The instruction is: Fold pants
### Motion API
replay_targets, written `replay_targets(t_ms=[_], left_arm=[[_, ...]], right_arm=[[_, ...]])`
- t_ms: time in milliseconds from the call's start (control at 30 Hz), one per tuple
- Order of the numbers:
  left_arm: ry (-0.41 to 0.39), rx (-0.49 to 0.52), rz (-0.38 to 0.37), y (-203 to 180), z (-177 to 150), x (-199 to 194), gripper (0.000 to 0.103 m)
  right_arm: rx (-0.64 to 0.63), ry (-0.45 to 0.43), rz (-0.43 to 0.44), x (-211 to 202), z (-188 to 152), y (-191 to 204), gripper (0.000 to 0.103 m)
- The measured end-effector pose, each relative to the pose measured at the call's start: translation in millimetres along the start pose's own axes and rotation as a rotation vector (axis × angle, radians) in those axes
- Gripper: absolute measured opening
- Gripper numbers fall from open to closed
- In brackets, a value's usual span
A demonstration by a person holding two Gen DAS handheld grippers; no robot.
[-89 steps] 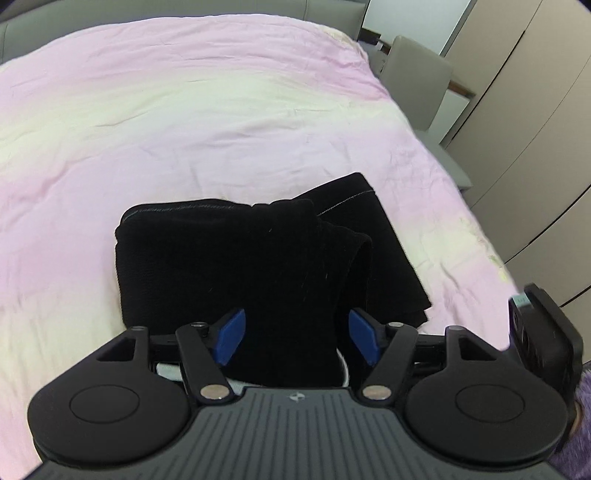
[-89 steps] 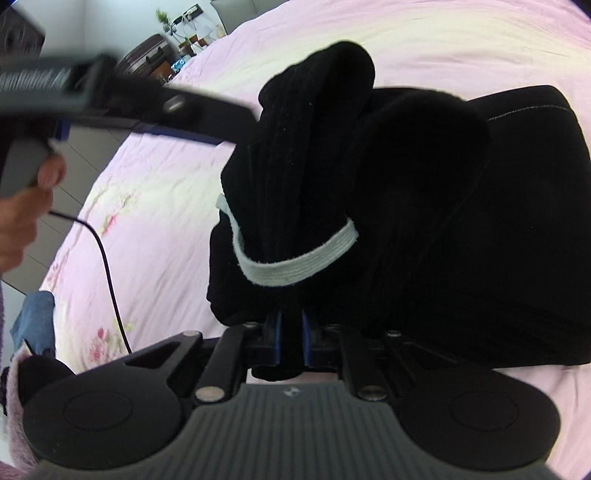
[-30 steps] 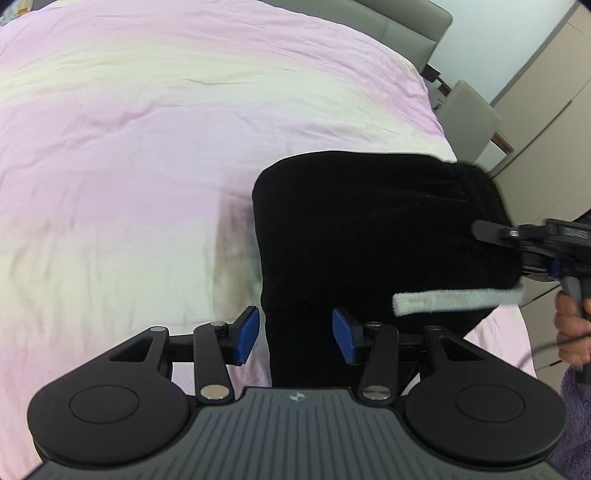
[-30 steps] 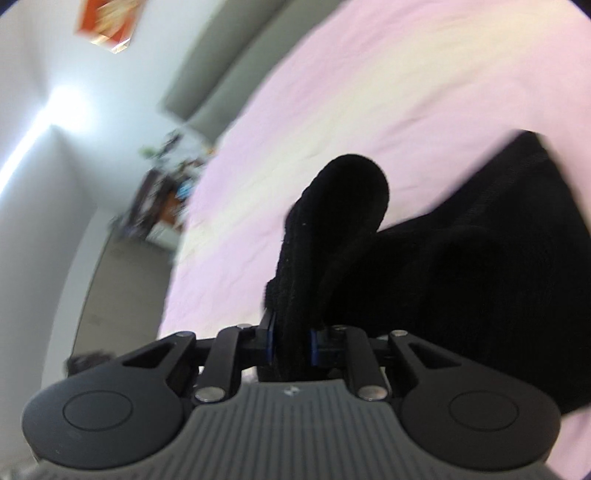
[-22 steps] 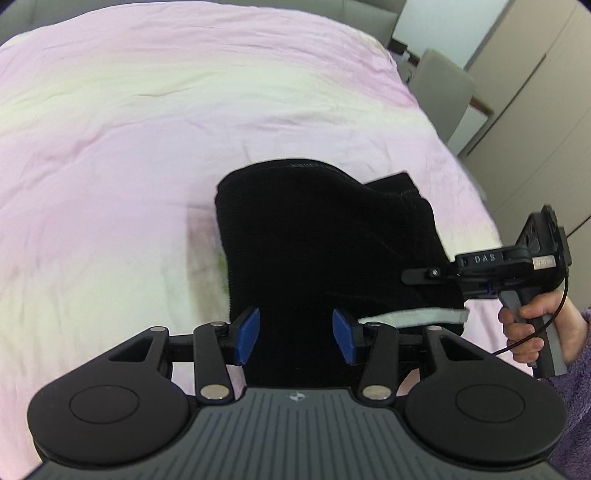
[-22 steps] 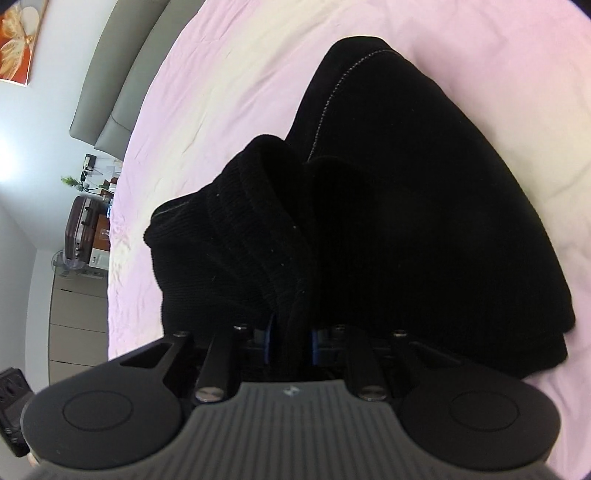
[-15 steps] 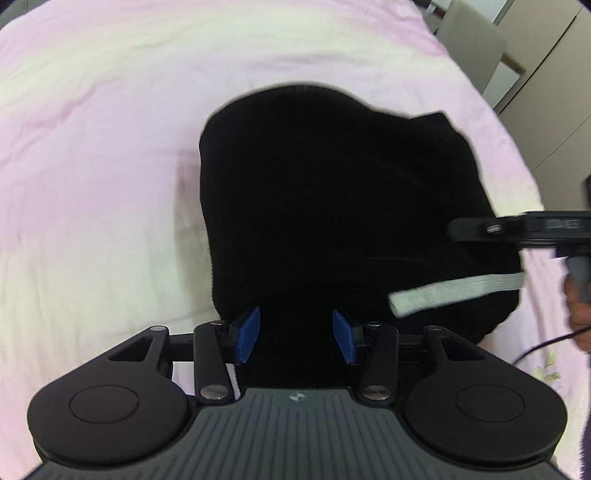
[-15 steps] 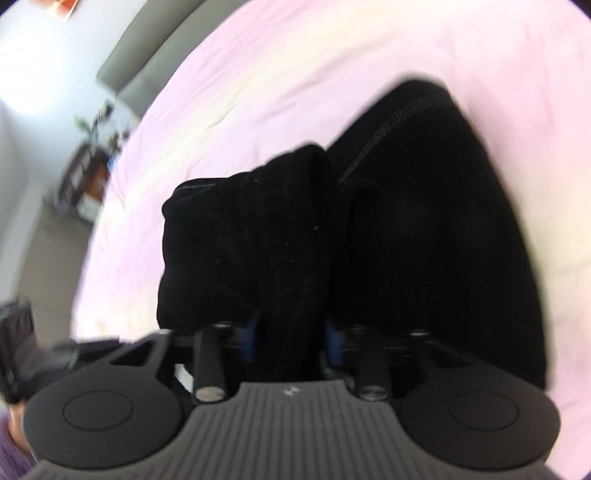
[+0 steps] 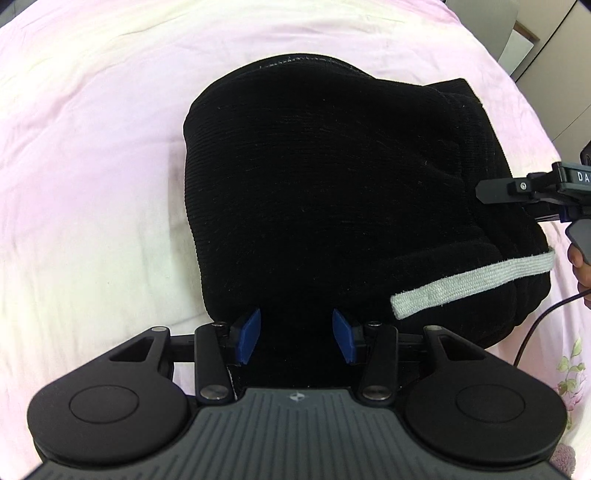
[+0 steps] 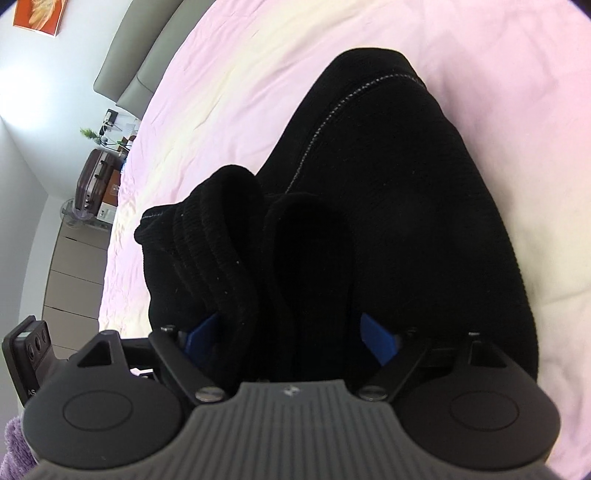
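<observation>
The black ribbed pants (image 9: pixel 332 192) lie folded in a thick bundle on the pink bed cover (image 9: pixel 85 177). A grey-white waistband strip (image 9: pixel 472 288) sticks out at the bundle's right. My left gripper (image 9: pixel 295 339) is open, its blue pads either side of the bundle's near edge. In the right wrist view the pants (image 10: pixel 388 221) fill the middle, with rolled folds of cloth between the pads. My right gripper (image 10: pixel 291 336) is open around those folds. It also shows in the left wrist view (image 9: pixel 517 192) at the bundle's right edge.
The bed cover (image 10: pixel 480 55) spreads wide around the pants. A grey headboard (image 10: pixel 136 62), a suitcase (image 10: pixel 94 177) and drawers (image 10: pixel 74 266) stand beyond the bed. Wardrobe doors (image 9: pixel 565 66) and a chair (image 9: pixel 484 22) are at the right.
My right gripper has opened and let go of the pants fold it held. The bundle has settled onto the bed. My left gripper has moved closer to it.
</observation>
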State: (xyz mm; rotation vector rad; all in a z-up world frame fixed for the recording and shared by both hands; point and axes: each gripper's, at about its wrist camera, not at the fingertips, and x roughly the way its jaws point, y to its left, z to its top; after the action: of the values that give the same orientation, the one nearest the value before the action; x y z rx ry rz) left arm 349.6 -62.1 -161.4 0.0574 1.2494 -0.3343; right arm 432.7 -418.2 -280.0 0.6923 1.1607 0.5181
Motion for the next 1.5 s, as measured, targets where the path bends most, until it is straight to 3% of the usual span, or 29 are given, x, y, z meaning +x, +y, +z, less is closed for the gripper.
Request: replay_targets(t_ms=[67, 100, 233, 333, 500, 667, 800, 967, 1133, 1333, 1500], left_arm=[[0.008, 0.004, 0.013, -2.6, 5.3, 1.8, 0.052], [0.012, 0.007, 0.019, -3.4, 5.6, 2.3, 0.052], [0.017, 0.005, 0.033, -8.4, 7.7, 1.9, 0.051], [0.009, -0.004, 0.038, -9.6, 8.0, -2.4, 0.051], [-0.066, 0.033, 0.023, -10.1, 2.1, -35.9, 0.052], [-0.21, 0.016, -0.006, 1.6, 0.2, -97.1, 0.053], [-0.317, -0.019, 0.017, 7.8, 10.9, -133.7, 0.053], [-0.358, -0.01, 0.016, -2.2, 30.4, -132.0, 0.053], [-0.335, 0.028, 0.012, -23.3, 50.0, -87.4, 0.053], [-0.241, 0.014, -0.011, -23.1, 61.7, -31.9, 0.05], [-0.215, 0.021, -0.034, -25.1, 60.0, -8.9, 0.051]], right_arm=[[0.004, -0.001, 0.018, 1.9, -2.1, -0.2, 0.068], [0.021, 0.008, 0.057, 1.8, -3.8, -1.5, 0.047], [-0.027, -0.023, 0.06, -8.0, -8.9, 10.9, 0.034], [-0.053, -0.064, 0.021, -19.7, -16.1, 29.7, 0.029], [-0.194, -0.133, -0.007, -56.4, -12.2, 102.9, 0.024], [-0.302, -0.157, -0.054, -81.8, 1.7, 180.2, 0.023], [-0.331, -0.182, -0.091, -103.5, 13.2, 207.5, 0.023], [-0.264, -0.232, -0.138, -141.8, 22.9, 180.4, 0.023], [-0.122, -0.227, -0.199, -154.6, 32.4, 95.3, 0.023], [-0.027, -0.17, -0.233, -109.3, 33.3, 24.6, 0.024], [-0.044, -0.149, -0.269, -84.6, 34.6, -2.5, 0.024]])
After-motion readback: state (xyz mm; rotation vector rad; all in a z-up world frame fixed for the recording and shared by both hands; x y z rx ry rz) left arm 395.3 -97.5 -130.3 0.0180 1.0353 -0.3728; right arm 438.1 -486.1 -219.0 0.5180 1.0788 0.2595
